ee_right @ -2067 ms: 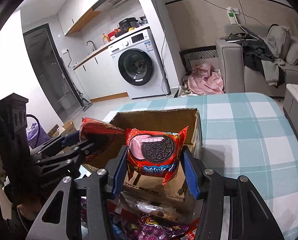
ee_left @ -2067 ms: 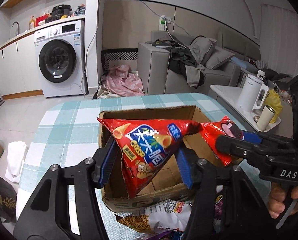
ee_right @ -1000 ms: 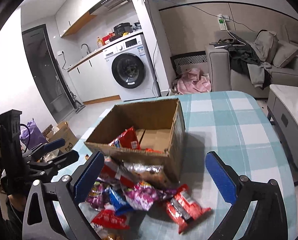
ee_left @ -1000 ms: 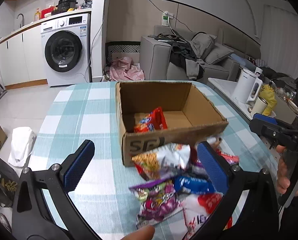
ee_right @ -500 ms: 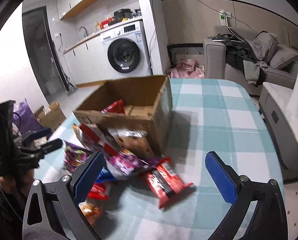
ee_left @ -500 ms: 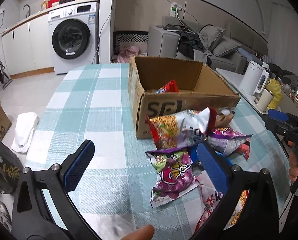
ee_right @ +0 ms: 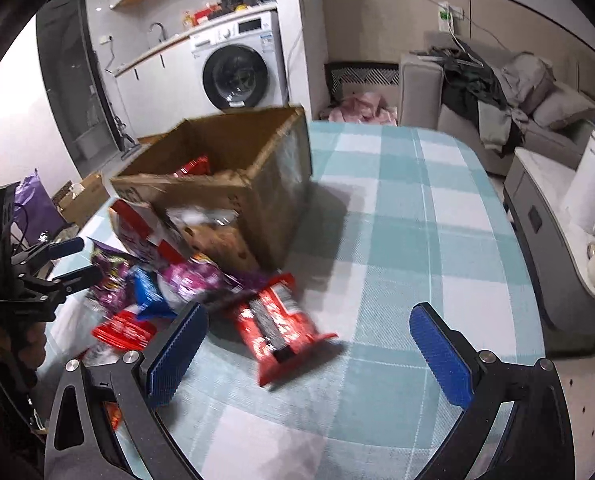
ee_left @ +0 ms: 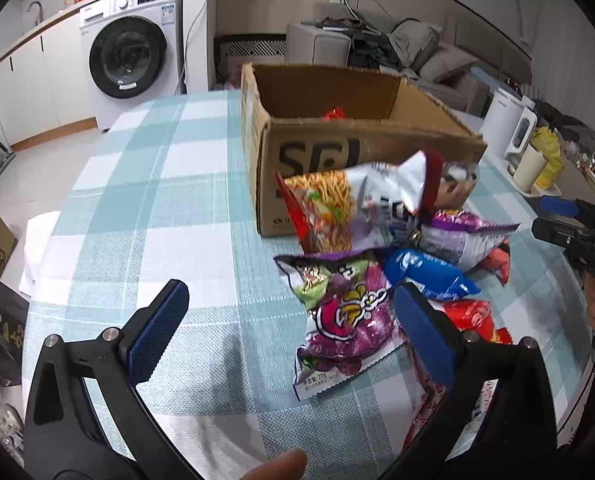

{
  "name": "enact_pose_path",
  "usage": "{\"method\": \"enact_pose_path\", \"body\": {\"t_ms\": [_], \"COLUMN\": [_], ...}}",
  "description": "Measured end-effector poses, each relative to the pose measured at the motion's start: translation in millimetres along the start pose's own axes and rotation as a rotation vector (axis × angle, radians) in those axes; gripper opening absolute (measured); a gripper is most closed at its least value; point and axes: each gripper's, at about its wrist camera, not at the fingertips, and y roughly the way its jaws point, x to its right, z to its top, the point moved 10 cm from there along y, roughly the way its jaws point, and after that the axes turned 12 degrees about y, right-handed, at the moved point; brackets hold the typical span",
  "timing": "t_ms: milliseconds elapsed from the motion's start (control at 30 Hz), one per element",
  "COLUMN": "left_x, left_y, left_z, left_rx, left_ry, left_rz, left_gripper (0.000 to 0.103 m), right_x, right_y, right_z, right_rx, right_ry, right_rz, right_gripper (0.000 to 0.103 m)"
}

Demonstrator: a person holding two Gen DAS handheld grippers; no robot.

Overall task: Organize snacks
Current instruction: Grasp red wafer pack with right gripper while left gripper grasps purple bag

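An open cardboard box [ee_left: 361, 148] stands on the checked tablecloth, with a red packet [ee_left: 334, 113] inside; it also shows in the right wrist view [ee_right: 233, 176]. Several snack bags lie in front of it: a noodle bag [ee_left: 337, 204], a purple bag [ee_left: 343, 312] and a blue packet [ee_left: 429, 274]. My left gripper [ee_left: 293, 324] is open and empty, low over the table beside the purple bag. My right gripper [ee_right: 309, 352] is open and empty above a red packet [ee_right: 277, 332].
A white kettle [ee_left: 505, 128] and a cup [ee_left: 531, 168] stand on a side table to the right. A washing machine [ee_left: 129, 52] and a sofa [ee_right: 497, 92] are beyond the table. The table [ee_right: 417, 220] stretches right of the box.
Both grippers let go of their snack packets into the box, opened wide and pulled back and down towards the pile of bags in front of it.
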Motion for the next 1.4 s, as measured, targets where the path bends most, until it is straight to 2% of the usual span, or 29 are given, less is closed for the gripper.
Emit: {"method": "enact_pose_path", "body": {"t_ms": [300, 500, 667, 1033, 1133, 1200, 1233, 1400], "left_x": [-2.5, 2.9, 2.5, -23.2, -25.6, -25.0, -25.0, -16.3], "left_y": [22.5, 34.4, 47.8, 65.4, 69.1, 69.7, 70.7, 67.2], "left_z": [-9.9, -11.1, -15.1, -20.4, -20.0, -21.8, -21.2, -18.5], "left_rx": [-0.053, -0.069, -0.088, -0.113, -0.116, -0.118, -0.117, -0.095], "left_ry": [-0.005, -0.032, -0.051, -0.066, -0.054, -0.044, -0.037, -0.004], "left_rz": [0.002, -0.066, -0.085, -0.053, -0.038, -0.028, -0.027, -0.058], "left_gripper": [0.102, 0.102, 0.102, 0.102, 0.102, 0.102, 0.101, 0.083], "right_x": [17.4, 15.3, 6.7, 4.9, 0.7, -4.0, -6.3, -13.6], "right_y": [28.0, 44.2, 53.4, 66.7, 70.1, 72.0, 73.1, 74.6], "right_z": [-11.5, -19.9, -21.9, -24.4, -27.6, -29.9, -30.4, -31.4], "right_rx": [-0.069, -0.114, -0.121, -0.118, -0.125, -0.133, -0.135, -0.131], "right_ry": [0.044, 0.052, 0.038, 0.040, 0.017, 0.010, 0.007, -0.023], "right_rz": [-0.025, -0.021, -0.007, -0.057, -0.064, -0.051, -0.048, -0.046], "right_gripper": [0.103, 0.103, 0.103, 0.103, 0.100, 0.091, 0.087, 0.081]}}
